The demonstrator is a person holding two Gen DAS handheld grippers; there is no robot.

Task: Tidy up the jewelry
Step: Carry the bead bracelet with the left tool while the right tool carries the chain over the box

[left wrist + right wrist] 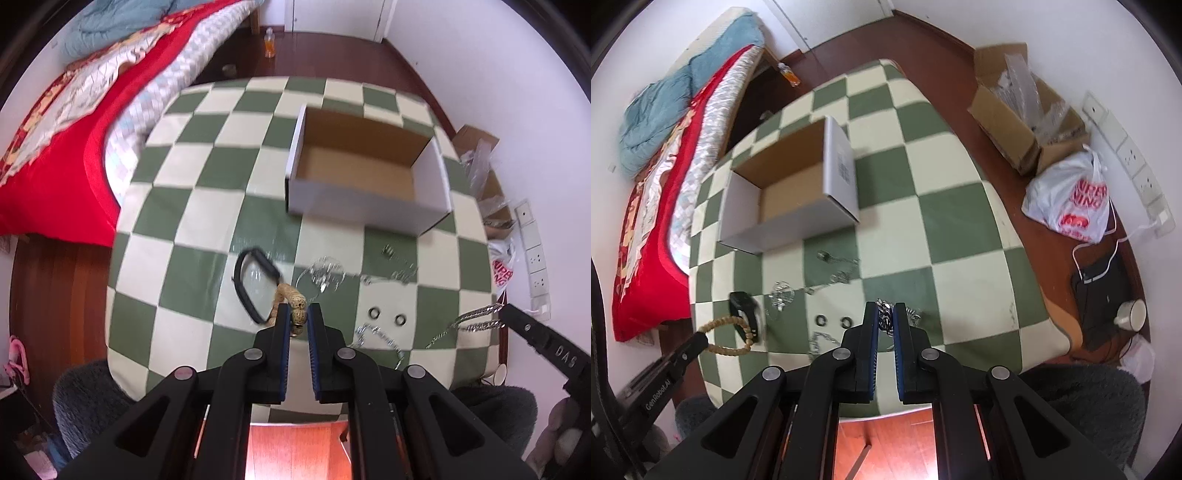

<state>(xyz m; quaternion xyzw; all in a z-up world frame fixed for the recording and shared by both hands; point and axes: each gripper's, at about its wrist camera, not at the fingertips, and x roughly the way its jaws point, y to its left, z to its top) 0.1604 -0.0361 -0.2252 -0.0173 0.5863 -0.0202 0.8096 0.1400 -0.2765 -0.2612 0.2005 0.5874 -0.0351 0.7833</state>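
Note:
My left gripper (298,314) is shut on a tan beaded bracelet (291,295), held just above the checkered table (221,166); the right wrist view shows the bracelet's loop (731,334) hanging from it. My right gripper (885,314) is shut on a thick silver chain (884,315), which trails from its tip (476,320). On the cloth lie a black band (251,284), a thin necklace (321,275), two dark rings (375,313), another silver chain (380,336) and small pieces (402,271). The open cardboard box (354,206) stands empty beyond them.
A bed with a red blanket (74,166) runs along the table's left side. On the floor to the right are a cardboard carton (1015,122), a white plastic bag (1071,199), a cup (1130,314) and a wall power strip (1134,166). A grey fuzzy seat (1089,398) is near the table's front edge.

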